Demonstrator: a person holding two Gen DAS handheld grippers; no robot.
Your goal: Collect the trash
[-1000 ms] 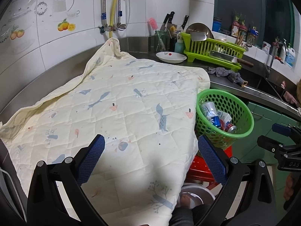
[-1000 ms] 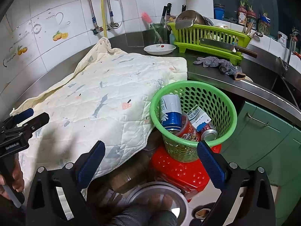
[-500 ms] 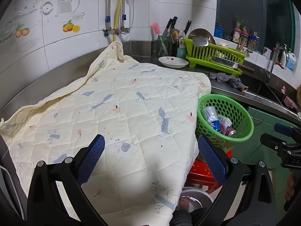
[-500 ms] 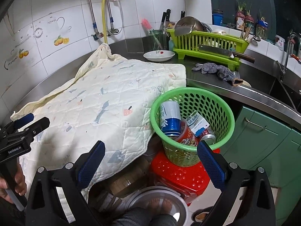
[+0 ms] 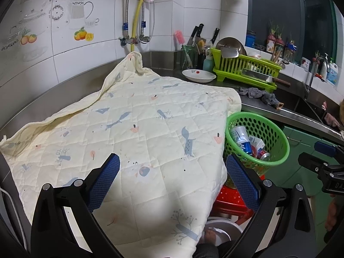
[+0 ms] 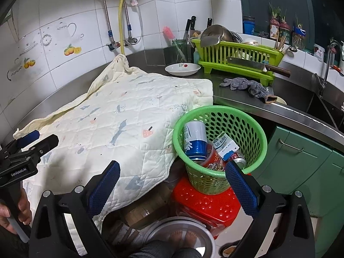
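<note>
Both the left hand-held gripper [image 5: 173,178] and right hand-held gripper [image 6: 172,180] are spread, holding nothing. Right of the quilt [image 6: 120,116], the green basket [image 6: 253,126] holds cans [image 6: 194,142], perhaps a carton.

The left gripper [image 5: 173,180] is wide open, its two blue fingers [image 5: 104,179] far apart with nothing between them. The right gripper [image 6: 172,185] is wide open too, and nothing sits between its blue fingers [image 6: 240,190]. Both point forward, side by side. A hand [image 6: 13,212] holds the left gripper's handle.
</note>
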